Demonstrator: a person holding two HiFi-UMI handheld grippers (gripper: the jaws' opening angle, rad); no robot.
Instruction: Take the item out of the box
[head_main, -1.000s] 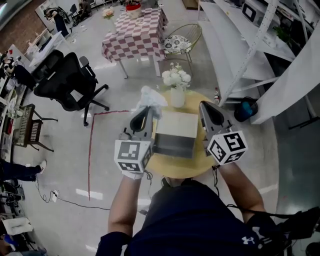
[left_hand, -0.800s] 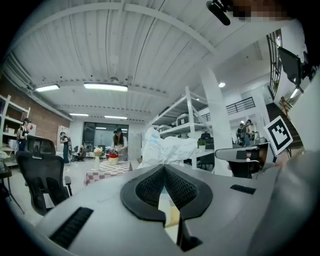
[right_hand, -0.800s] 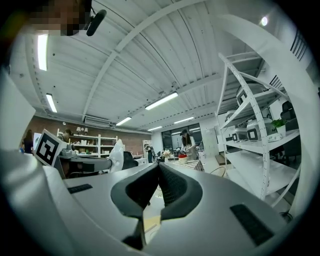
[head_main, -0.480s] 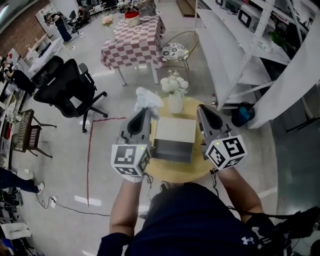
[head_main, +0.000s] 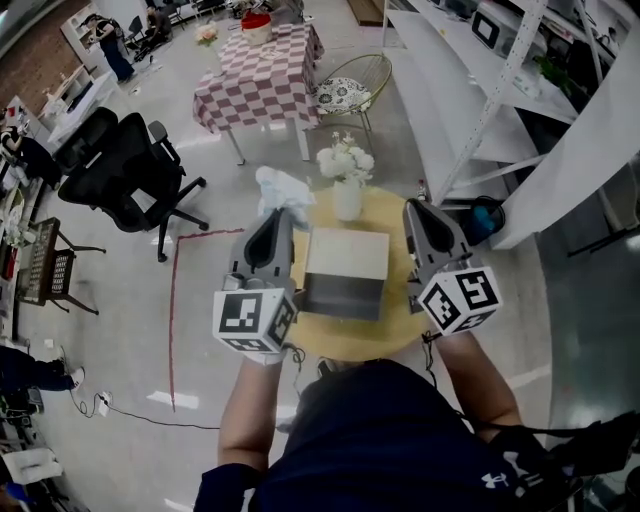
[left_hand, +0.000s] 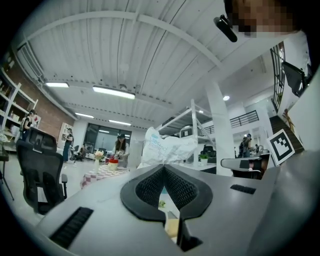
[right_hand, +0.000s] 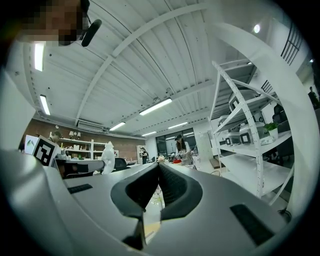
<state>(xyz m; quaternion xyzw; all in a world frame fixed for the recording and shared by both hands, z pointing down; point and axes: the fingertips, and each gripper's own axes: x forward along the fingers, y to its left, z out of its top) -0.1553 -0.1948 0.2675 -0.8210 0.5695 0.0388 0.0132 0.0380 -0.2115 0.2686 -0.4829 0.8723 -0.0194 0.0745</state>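
The bag (head_main: 280, 189) — white, seemingly plastic — is held outside the box (head_main: 346, 272) by the clamped left gripper (head_main: 279, 215), while the right gripper (head_main: 413, 207) is seen closed, empty, beside the box.

A vase of white flowers (head_main: 346, 185) stands on the round table (head_main: 345, 342); a checkered table (head_main: 262, 75) sits beyond.
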